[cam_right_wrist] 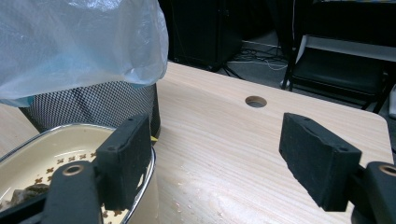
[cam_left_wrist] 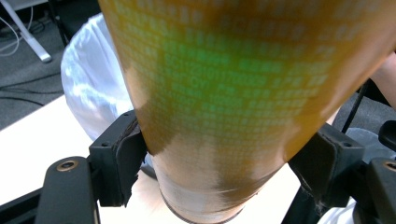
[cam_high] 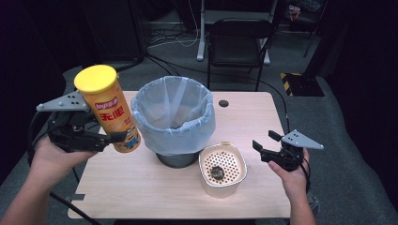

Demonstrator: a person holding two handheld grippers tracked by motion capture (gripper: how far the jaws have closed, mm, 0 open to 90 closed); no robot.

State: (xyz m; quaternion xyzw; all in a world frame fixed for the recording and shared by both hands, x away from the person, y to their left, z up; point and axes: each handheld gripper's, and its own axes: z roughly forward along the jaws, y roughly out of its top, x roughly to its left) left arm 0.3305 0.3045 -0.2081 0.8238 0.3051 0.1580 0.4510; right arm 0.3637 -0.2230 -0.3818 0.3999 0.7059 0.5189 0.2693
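Carrying: left tool pinching chip can beside bin; right tool spread, idle. Next, probably tipping over bin.

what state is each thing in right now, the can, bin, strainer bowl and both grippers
chip can: yellow lid on, held off the table, tilted
left gripper: shut on the chip can
right gripper: open, holding nothing
trash bin: upright on the table, lined with a plastic bag, open top
strainer bowl: upright on the table beside the bin, small dark scrap inside
chair: unoccupied, behind the table
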